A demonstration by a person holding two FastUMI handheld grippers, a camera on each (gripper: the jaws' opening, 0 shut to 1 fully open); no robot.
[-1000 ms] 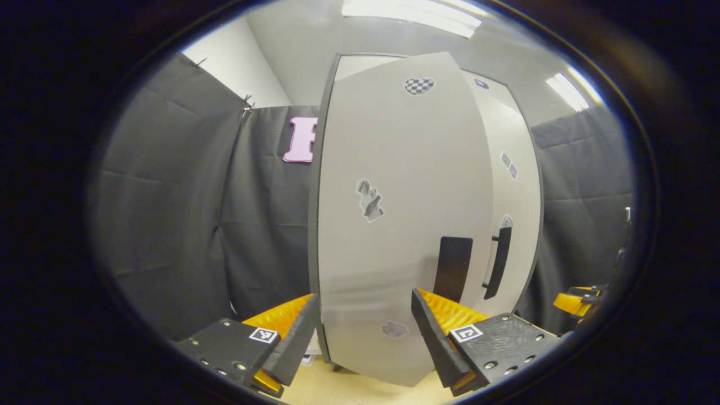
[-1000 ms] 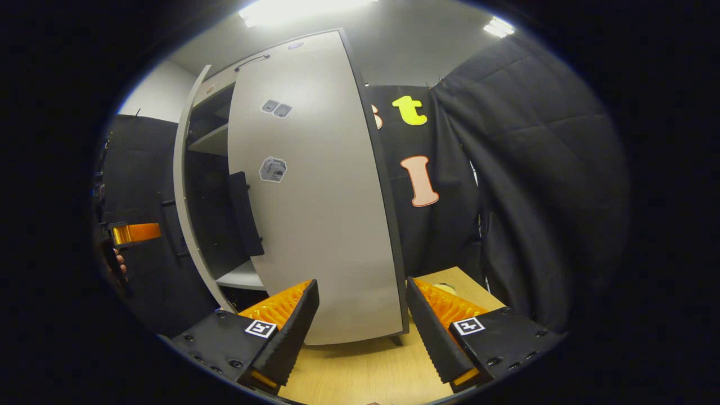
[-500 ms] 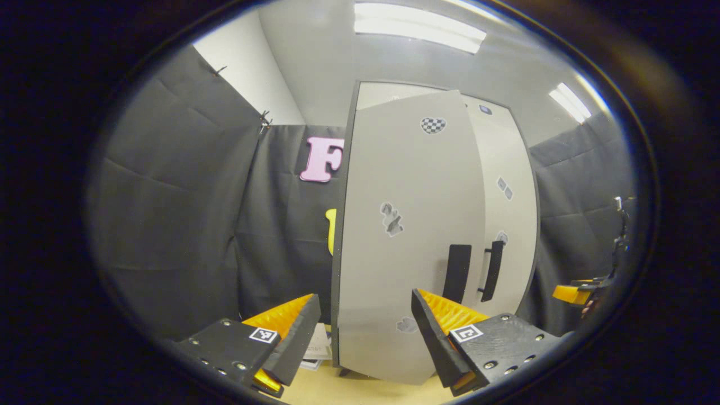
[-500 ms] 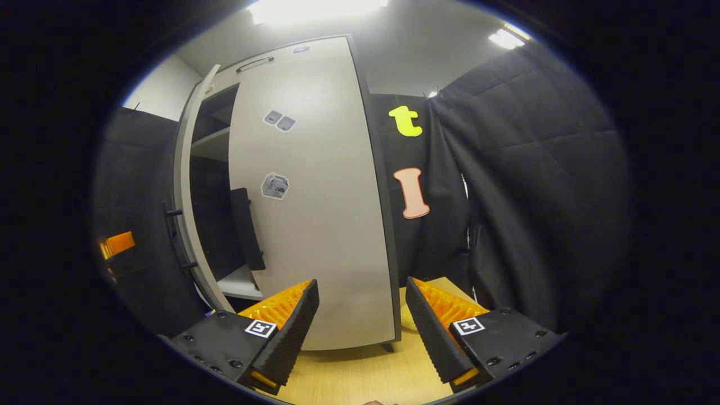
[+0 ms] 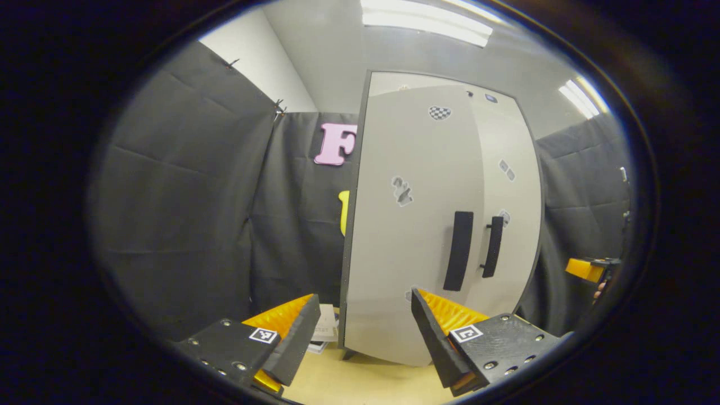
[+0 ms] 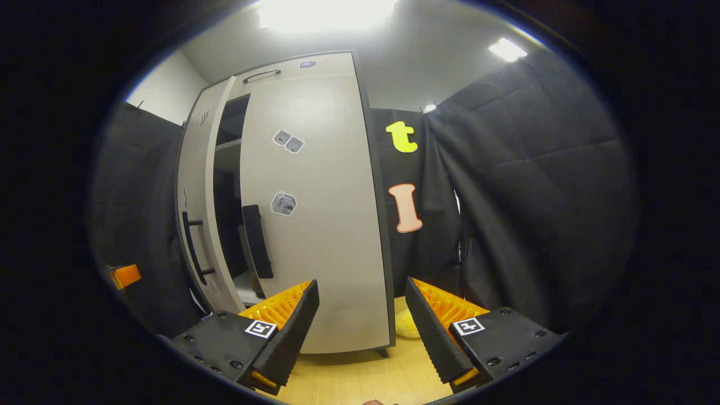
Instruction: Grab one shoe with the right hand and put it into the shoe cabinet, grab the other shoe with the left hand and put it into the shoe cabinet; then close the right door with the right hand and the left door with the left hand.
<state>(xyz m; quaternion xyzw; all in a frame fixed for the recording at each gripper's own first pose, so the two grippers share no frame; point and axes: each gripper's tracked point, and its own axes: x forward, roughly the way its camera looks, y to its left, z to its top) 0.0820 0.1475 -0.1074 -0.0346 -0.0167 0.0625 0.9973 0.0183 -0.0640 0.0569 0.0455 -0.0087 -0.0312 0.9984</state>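
The grey shoe cabinet (image 5: 416, 169) stands ahead on the wooden floor. In the left gripper view its left door (image 5: 405, 247) is swung almost flush, and the two black handles (image 5: 458, 250) sit side by side. In the right gripper view the right door (image 6: 320, 225) looks nearly closed, while the left door (image 6: 197, 202) stands slightly ajar with a dark gap (image 6: 225, 191) between them. My left gripper (image 5: 363, 337) is open, a short way off the left door. My right gripper (image 6: 363, 332) is open in front of the right door, touching nothing. The shoes are hidden.
Black cloth walls close in on both sides of the cabinet. Some papers (image 5: 326, 329) lie on the floor by its left foot, and a yellow object (image 6: 405, 325) lies by its right foot. The other gripper shows at the edges (image 5: 585, 269) (image 6: 125, 275).
The left door has swung inward toward shut and the gap has narrowed. Both grippers have drawn back from the cabinet, which now looks smaller and farther off.
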